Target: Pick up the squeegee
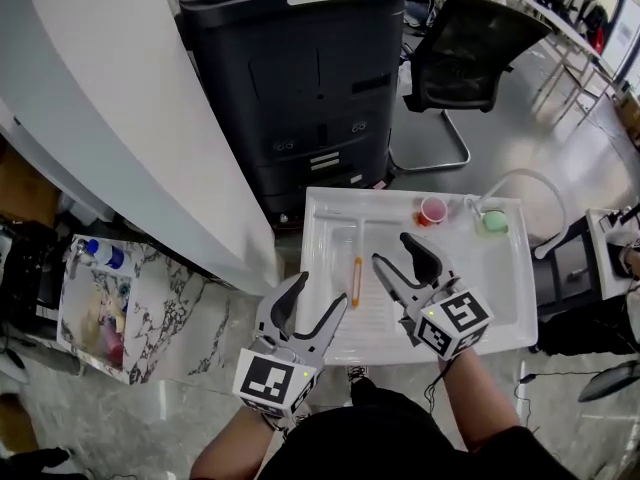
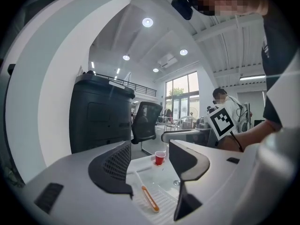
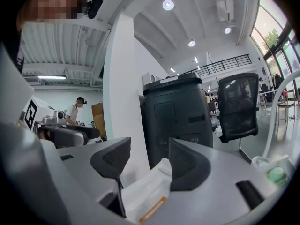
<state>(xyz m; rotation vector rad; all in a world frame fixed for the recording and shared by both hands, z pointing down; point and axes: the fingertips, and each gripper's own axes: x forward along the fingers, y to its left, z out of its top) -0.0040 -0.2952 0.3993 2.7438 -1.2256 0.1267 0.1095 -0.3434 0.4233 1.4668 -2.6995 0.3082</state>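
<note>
The squeegee (image 1: 356, 280) lies in the white sink basin (image 1: 500, 298), its orange handle pointing toward me and its pale crossbar at the far end. My left gripper (image 1: 318, 296) hovers at the basin's near left corner, open and empty, just left of the handle. To the handle's right, over the basin, my right gripper (image 1: 394, 250) is open and empty too. In the left gripper view the squeegee (image 2: 150, 198) shows low between the spread jaws of that gripper (image 2: 147, 161). The right gripper view shows the squeegee's orange handle (image 3: 152, 209) below the wide jaws of the right gripper (image 3: 145, 161).
A red cup (image 1: 433, 210) and a green item (image 1: 493, 221) sit at the basin's far right under a curved white hose (image 1: 520, 178). A black cabinet (image 1: 290, 78) stands behind the sink, with an office chair (image 1: 470, 48) beyond it. A marble shelf (image 1: 150, 308) holding a bottle is at left.
</note>
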